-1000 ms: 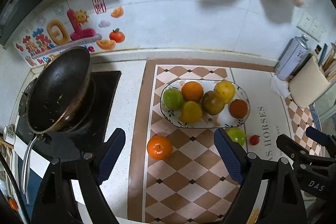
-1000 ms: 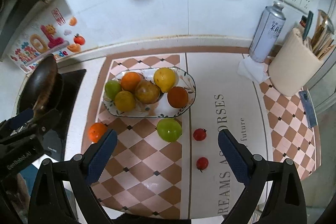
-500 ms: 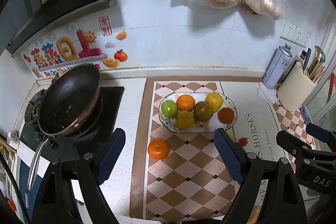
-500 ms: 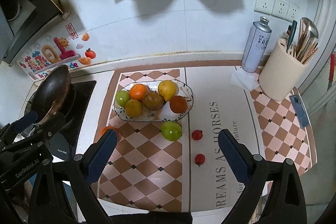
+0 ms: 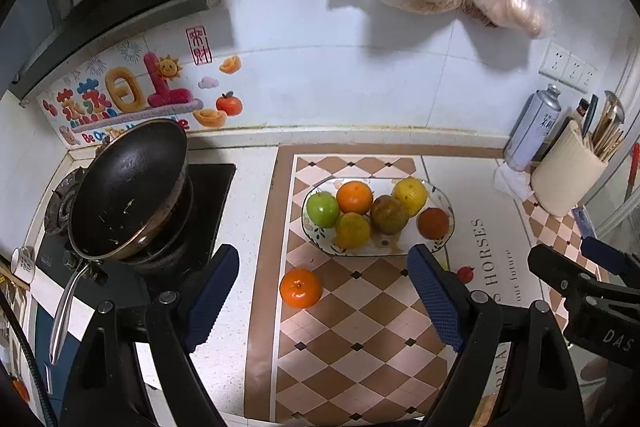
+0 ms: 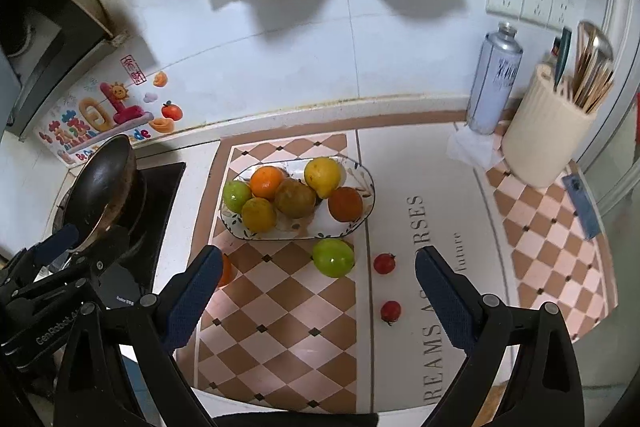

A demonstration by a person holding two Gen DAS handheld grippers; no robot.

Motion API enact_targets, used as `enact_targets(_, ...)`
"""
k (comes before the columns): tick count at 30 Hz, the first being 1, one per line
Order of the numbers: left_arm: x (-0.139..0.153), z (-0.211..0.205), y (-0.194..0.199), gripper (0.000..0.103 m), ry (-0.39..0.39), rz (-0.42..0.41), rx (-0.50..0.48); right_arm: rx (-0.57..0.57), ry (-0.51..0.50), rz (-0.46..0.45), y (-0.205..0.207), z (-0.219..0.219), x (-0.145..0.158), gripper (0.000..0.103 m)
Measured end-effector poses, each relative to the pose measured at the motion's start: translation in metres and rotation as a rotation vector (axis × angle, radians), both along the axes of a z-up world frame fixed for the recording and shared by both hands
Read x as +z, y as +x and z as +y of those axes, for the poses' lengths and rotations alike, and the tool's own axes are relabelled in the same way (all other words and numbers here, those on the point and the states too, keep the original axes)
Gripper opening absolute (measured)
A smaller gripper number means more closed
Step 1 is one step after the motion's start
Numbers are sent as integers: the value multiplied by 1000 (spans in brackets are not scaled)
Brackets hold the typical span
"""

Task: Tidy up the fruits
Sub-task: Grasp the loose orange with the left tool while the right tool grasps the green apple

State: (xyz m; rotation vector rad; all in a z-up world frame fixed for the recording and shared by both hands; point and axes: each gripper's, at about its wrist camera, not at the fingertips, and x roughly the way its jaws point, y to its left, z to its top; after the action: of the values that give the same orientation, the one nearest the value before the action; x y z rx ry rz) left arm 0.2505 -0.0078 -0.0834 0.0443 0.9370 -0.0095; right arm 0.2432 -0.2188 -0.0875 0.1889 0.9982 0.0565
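Overhead, both tongs (image 5: 324, 291) (image 6: 316, 287) wide open, empty; wok (image 5: 124, 195) left, utensil crock (image 6: 548, 143) right of fruit bowl (image 6: 362, 215).

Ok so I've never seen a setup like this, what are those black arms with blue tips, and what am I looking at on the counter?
Those are two hand-held grippers; a person carries one in each hand. Each picture comes from a fisheye camera on one gripper, looking along its blue-padded jaws. The left gripper and right gripper are both open and hold nothing. Below, on a checkered mat, an oval patterned plate holds six fruits. Loose on the mat: an orange mandarin, a green apple and two small red tomatoes. A black wok sits on the stove.
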Motion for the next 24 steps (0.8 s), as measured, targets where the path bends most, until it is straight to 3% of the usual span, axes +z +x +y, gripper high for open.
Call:
enact_targets(3,-16,1,15,100,18,51,2,-1,42,42,17,-8,-26,99)
enact_targets(7,-44,13,36,101,37,115,51,-9,78,140,44,-18,-77,99)
enact_targets(14,-122,54,75,101,-39,353,173,-9,112,327,86,-22,-172,98)
enact_targets(18,-172,68,86,101,-103,504,230,6,130,408,106,-15,-215,86)
enact_targets(24,-220,62,99,101,-96,621,241,41,124,463,124,-2,-249,76)
